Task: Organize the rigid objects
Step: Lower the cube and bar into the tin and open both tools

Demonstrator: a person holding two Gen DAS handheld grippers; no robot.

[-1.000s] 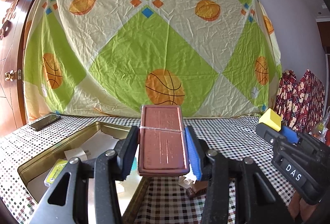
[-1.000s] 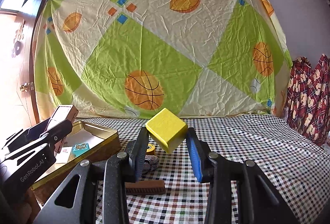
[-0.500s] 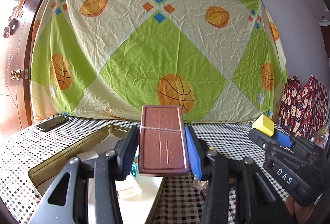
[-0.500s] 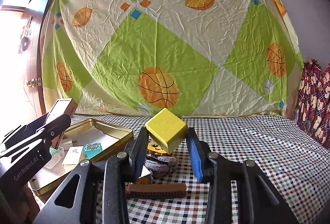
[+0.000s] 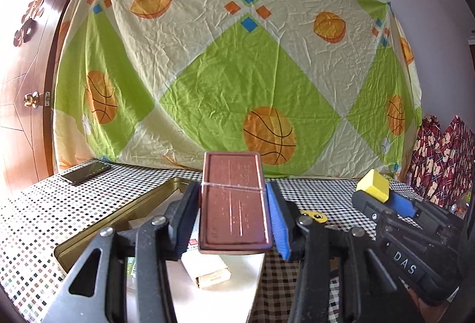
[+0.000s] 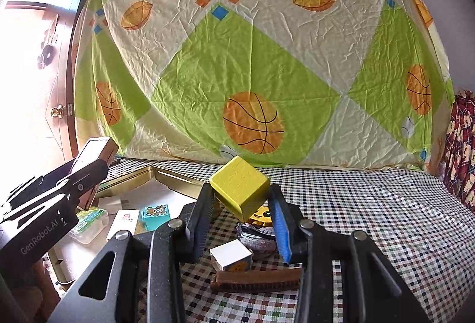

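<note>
1. Your left claw (image 5: 234,216) gripped the brown case (image 5: 234,204) by its long sides, flat face up, over the gold tin's (image 5: 118,222) right edge, prob. to lay it flat inside.
2. Your right claw (image 6: 240,204) clamped the yellow cube (image 6: 239,186) corner-down, above loose bits on the bench (image 6: 371,219) beside the tin, prob. next for sorting.

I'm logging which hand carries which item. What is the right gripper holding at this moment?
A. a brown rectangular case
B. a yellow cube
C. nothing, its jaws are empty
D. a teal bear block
B: in the right wrist view the right gripper is clamped on the yellow cube, tilted on a corner between its pads, above the checkered tablecloth; the brown case is in the left gripper.
</note>
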